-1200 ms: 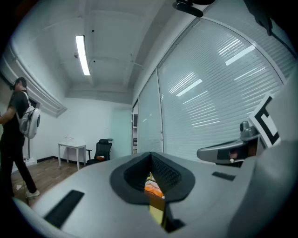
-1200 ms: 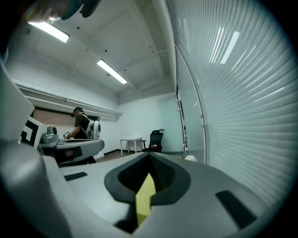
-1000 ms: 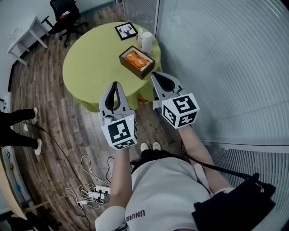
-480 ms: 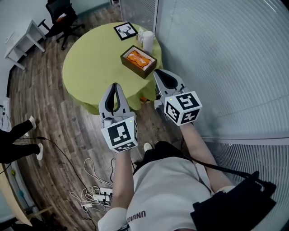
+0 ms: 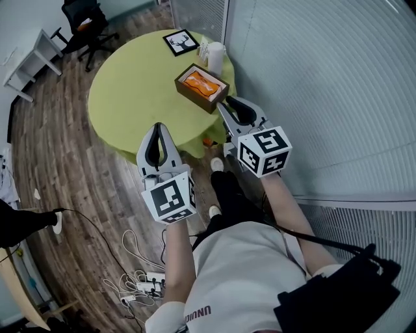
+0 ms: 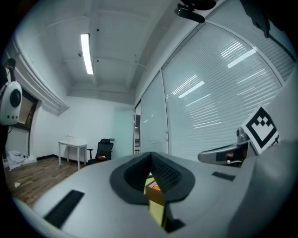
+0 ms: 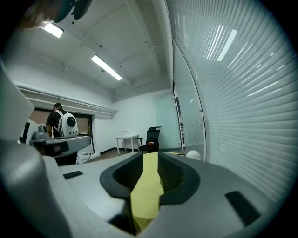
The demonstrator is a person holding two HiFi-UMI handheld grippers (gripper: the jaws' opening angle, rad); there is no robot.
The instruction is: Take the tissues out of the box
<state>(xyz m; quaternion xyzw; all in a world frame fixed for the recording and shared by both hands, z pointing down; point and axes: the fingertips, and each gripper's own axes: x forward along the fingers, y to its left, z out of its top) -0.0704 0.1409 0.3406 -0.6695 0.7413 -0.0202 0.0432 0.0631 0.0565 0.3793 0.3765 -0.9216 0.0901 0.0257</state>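
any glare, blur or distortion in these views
Head view: sharp, evenly lit, blinds curve toward the edges. Left gripper view: strong fisheye, dark corners, lamp reflected as streaks on the glass. Right gripper view: same fisheye, foreground soft.

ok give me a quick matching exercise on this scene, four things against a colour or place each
Things:
1 tissue box
2 framed picture
3 office chair
4 table

Colour or place:
a yellow-green, round
b black, on the floor beyond the table
c brown, orange inside
d lying by the table's far edge

Pairs: 1-c, 2-d, 3-b, 4-a
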